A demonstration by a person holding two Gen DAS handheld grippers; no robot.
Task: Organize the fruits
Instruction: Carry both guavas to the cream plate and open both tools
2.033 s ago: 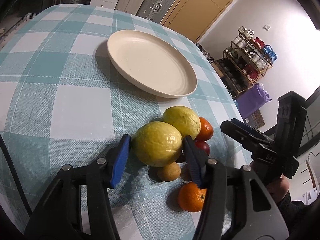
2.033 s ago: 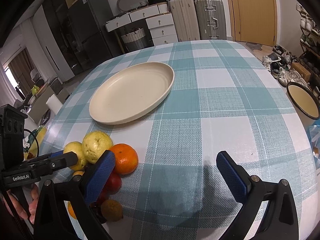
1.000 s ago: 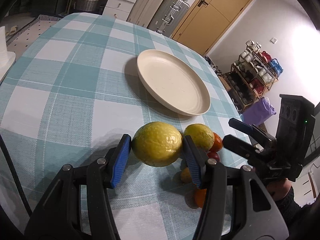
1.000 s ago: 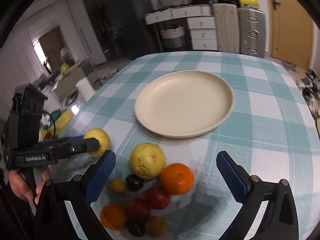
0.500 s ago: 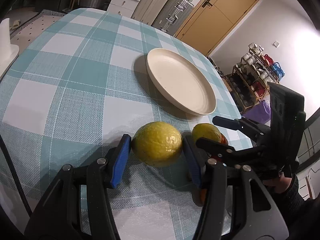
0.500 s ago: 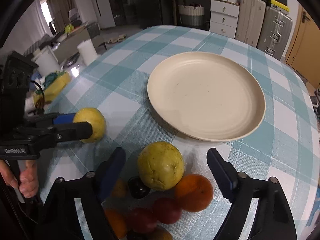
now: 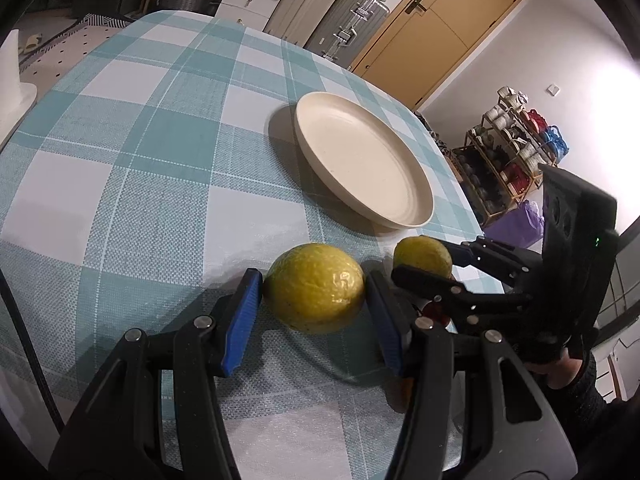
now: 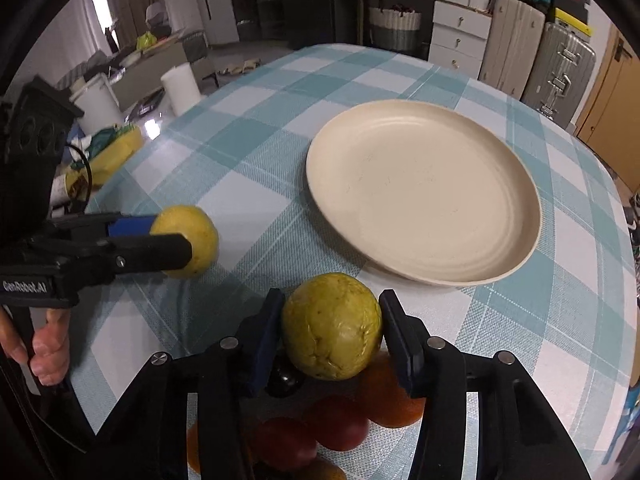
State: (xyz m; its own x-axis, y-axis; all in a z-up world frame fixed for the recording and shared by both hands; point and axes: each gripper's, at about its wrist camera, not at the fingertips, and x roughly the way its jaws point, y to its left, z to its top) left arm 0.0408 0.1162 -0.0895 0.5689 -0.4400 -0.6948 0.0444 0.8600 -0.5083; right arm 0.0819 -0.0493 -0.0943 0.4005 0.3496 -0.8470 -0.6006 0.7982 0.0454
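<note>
Checked teal cloth covers the desk (image 8: 248, 148). Each hand-held gripper clamps a yellow-green round fruit, left (image 7: 314, 292) and right (image 8: 331, 336) just closed, ready for the empty cream plate (image 8: 424, 196) ahead.

You have a table under a teal-and-white checked cloth (image 8: 256, 168). A cream plate (image 8: 516, 256) sits on it toward the far side. Nearer you, an orange (image 8: 394, 398), two red fruits (image 8: 340, 426) and a small dark fruit (image 8: 285, 378) lie bunched together on the cloth.
</note>
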